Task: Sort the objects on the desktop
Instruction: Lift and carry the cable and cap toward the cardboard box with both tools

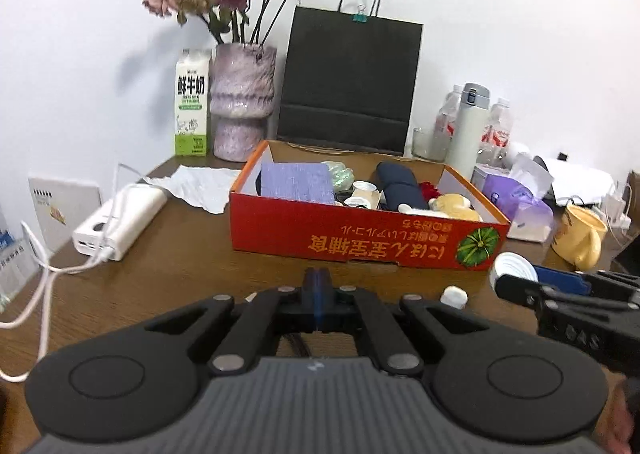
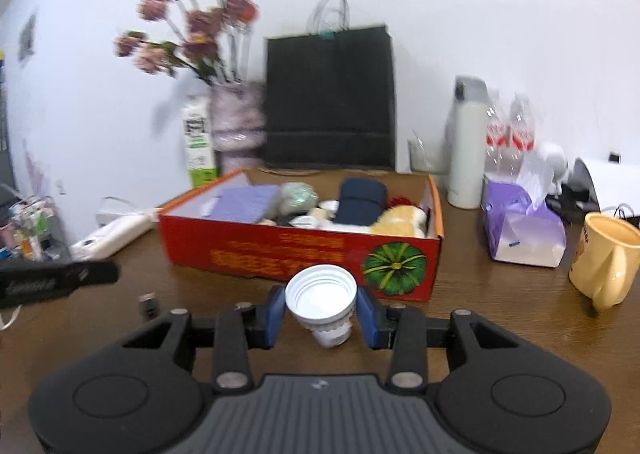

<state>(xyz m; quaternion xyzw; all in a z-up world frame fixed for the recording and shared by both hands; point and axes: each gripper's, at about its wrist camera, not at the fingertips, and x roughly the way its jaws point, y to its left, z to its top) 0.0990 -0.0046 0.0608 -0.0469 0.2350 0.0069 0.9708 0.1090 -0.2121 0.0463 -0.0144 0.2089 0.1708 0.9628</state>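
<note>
Two grippers are working over a brown wooden desk [image 1: 192, 254]. The left gripper [image 1: 317, 282] is fully closed, its blue pads pressing together with nothing between them. The right gripper [image 2: 321, 312] is standing partly open and is gripping a white bottle [image 2: 321, 302] by its sides, with the bottle's open mouth facing the camera. This bottle is sitting in the air just in front of the red cardboard box [image 2: 280, 250], near the green pumpkin print. Inside the box, a purple notebook [image 1: 298, 182], a dark navy pouch [image 1: 398, 182] and a yellow plush toy [image 1: 456, 206] are lying. One small white cap [image 1: 454, 296] is resting on the desk between the grippers.
</note>
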